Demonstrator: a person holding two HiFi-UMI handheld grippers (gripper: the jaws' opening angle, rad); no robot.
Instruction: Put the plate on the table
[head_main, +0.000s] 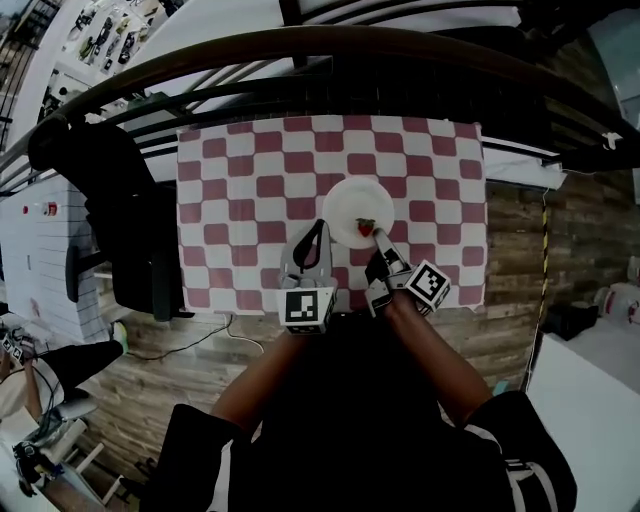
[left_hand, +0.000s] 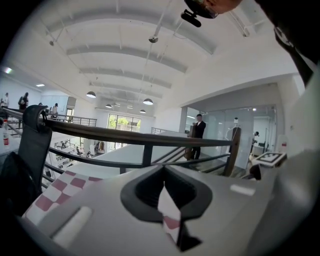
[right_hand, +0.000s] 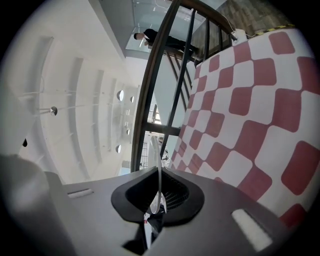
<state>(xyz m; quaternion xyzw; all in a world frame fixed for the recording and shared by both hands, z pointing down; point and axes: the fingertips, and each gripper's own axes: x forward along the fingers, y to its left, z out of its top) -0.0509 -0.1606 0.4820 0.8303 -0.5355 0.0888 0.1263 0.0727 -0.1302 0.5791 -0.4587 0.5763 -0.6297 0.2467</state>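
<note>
Head view: our right gripper (head_main: 379, 237) clenches the plate (head_main: 350, 203) by its rim, plate near the table (head_main: 230, 180) front edge, middle; left gripper (head_main: 319, 228) closed, empty. We're placing; next lower flat, let go.

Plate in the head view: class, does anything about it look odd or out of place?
Nothing spilled or damaged. One oddity: a small red item, perhaps a strawberry, lies off-centre on the white plate, close to the near rim where the right claw pinches it.
</note>
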